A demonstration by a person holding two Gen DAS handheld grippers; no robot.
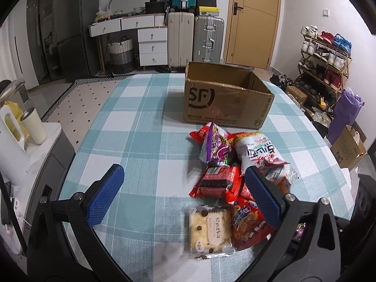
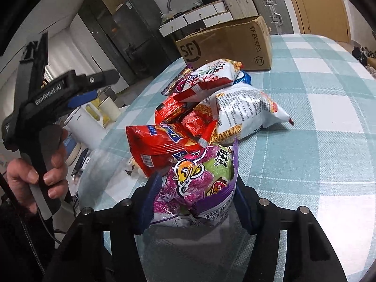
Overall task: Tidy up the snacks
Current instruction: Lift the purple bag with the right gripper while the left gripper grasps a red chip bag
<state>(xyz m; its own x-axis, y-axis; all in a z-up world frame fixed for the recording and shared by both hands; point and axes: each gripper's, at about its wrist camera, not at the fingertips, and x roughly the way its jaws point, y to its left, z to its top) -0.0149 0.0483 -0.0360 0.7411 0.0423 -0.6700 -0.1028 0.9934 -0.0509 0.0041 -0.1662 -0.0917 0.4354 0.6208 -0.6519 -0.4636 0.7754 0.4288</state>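
A pile of snack packets lies on the checked tablecloth [image 1: 131, 127] in front of an open SF cardboard box [image 1: 225, 98]. My left gripper [image 1: 183, 174] is open and empty, low over the table, its right finger [image 1: 260, 192] over the pile. Near it lie a clear biscuit packet [image 1: 209, 230], a red packet [image 1: 218, 181] and a white noodle bag [image 1: 258, 150]. My right gripper [image 2: 195, 188] is shut on a purple candy bag [image 2: 202, 181], held above the table. Behind it are a red chip bag [image 2: 159, 145], a white bag [image 2: 244, 110] and the box [image 2: 228, 44].
The left gripper [image 2: 82, 98] and the hand holding it show at the left of the right wrist view. A side cabinet with a white kettle [image 1: 9, 145] and a cup [image 1: 35, 127] stands left of the table. Suitcases, drawers and a shoe rack [image 1: 324, 63] stand beyond.
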